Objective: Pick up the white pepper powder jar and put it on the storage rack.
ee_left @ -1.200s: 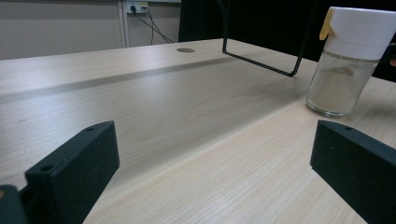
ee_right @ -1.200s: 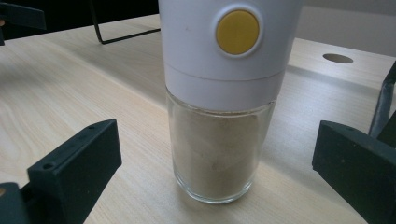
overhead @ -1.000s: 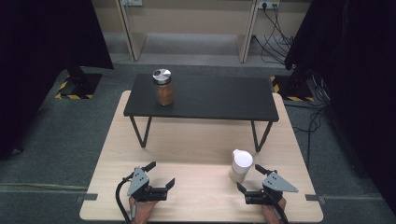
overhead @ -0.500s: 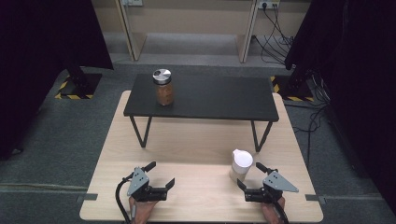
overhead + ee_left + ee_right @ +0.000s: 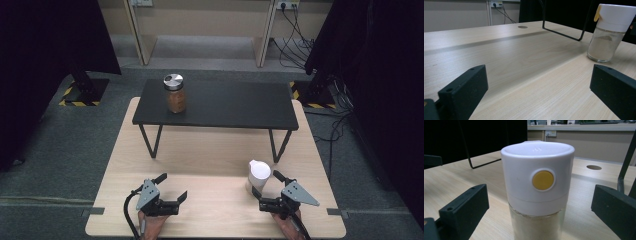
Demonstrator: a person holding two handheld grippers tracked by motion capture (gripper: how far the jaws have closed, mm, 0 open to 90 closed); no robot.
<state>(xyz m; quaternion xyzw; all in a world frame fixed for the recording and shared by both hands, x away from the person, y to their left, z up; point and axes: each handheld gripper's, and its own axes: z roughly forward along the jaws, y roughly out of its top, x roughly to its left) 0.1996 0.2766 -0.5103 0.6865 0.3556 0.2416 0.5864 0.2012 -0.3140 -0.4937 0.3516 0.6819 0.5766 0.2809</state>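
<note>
A glass dispenser (image 5: 259, 172) with a white lid stands upright on the wooden table (image 5: 200, 155), at the front right. My right gripper (image 5: 267, 184) is open just behind it, its jaws wide on either side and not touching. In the right gripper view the dispenser (image 5: 537, 177) is very close, showing a yellow button and pale powder inside, with the right gripper (image 5: 539, 195) around it. My left gripper (image 5: 171, 187) is open and empty at the front left. Its own view shows the left gripper (image 5: 537, 75) above bare wood, and the dispenser (image 5: 610, 32) farther off.
A low black bench (image 5: 235, 105) on thin metal legs stands across the far half of the table. A jar (image 5: 174, 93) with a silver lid and brown contents sits on its left end. Dark curtains and cables lie beyond the table.
</note>
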